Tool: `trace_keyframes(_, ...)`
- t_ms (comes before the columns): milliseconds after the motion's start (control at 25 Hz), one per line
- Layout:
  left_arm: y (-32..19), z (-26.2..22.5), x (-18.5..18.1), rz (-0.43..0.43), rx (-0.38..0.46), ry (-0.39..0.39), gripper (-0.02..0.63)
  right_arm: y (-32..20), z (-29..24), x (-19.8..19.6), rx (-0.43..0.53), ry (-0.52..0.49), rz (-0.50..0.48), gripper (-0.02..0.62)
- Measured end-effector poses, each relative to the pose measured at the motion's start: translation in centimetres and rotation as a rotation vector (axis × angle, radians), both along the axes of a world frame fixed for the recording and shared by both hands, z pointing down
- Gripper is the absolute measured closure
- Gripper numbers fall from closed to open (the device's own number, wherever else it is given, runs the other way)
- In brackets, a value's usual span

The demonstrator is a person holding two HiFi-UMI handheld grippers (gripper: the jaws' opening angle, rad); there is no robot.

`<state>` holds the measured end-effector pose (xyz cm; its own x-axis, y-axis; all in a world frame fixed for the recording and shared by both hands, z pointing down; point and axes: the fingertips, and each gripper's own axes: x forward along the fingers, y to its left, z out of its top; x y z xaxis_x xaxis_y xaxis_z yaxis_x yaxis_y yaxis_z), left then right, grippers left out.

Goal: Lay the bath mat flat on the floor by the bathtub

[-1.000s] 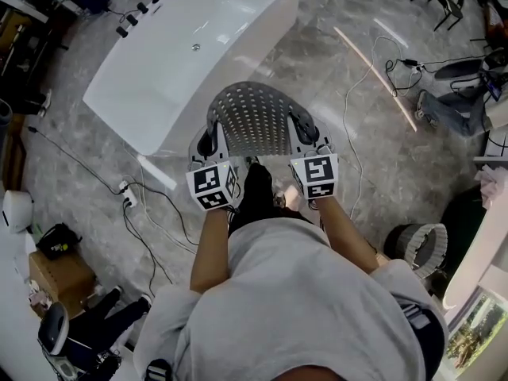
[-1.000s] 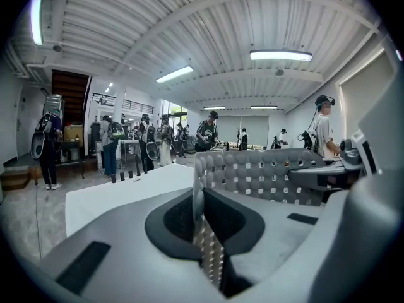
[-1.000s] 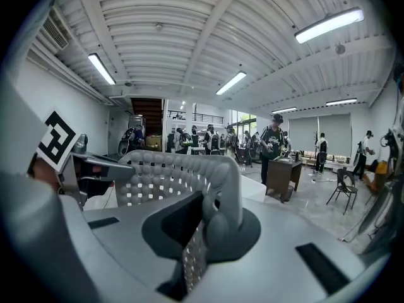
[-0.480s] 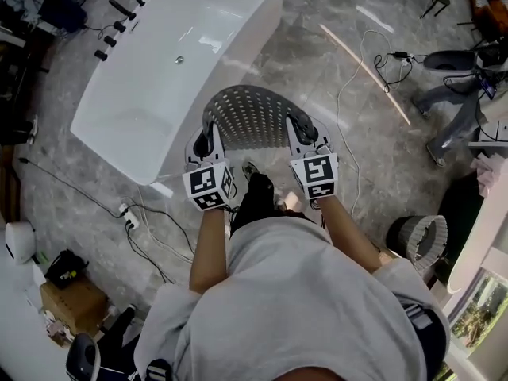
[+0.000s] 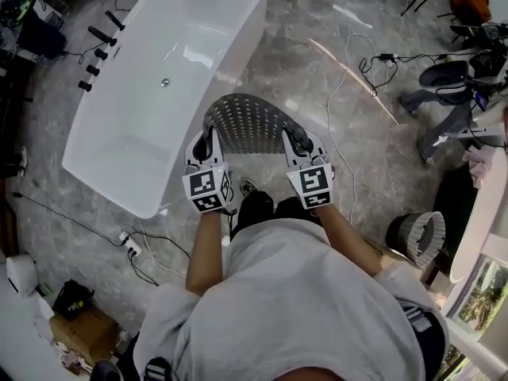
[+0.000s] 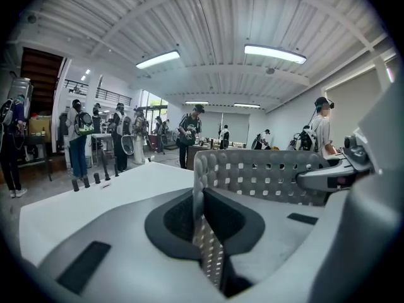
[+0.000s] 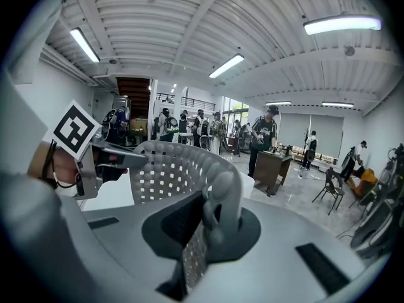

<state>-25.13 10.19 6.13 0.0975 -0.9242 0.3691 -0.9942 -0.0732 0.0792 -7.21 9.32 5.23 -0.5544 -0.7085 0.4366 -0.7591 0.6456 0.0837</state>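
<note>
Close to my body, the left gripper [image 5: 208,140] and right gripper [image 5: 295,140] are each nearly closed, pinching one end of the near edge of the grey perforated bath mat [image 5: 252,121]. I hold it by both ends, I judge, so that it stays spread and can go down without folding. It bows out ahead, above the floor [image 5: 302,62], beside the bathtub's [image 5: 151,94] long right edge, not yet laid. I can read no brand or writing; the marker cubes [image 5: 208,190] bear only square patterns.
</note>
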Motion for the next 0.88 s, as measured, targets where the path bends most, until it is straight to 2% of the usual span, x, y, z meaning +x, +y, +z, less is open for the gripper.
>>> trace_keyframes(200,-2.4,1.6,-1.0,0.021,-0.039,-0.015,0.577,-1.9,1.9,0.0,-0.054,-0.004,0.039,0.572)
trace_keyframes(400,-5.9,3.8,-0.1,0.068,-0.068,-0.025,0.577,-5.2,4.4,0.3,-0.079,-0.015,0.073,0.572)
trace_keyframes(720,-11.0,8.8,0.9,0.036,-0.140,-0.034,0.577,-8.4,9.6,0.7,-0.132,0.011,0.050,0.571)
trace_keyframes(880,-14.2,10.9,1.9,0.050,-0.163,-0.029,0.577,-10.7,11.8,2.3,-0.148,0.011,0.094,0.572)
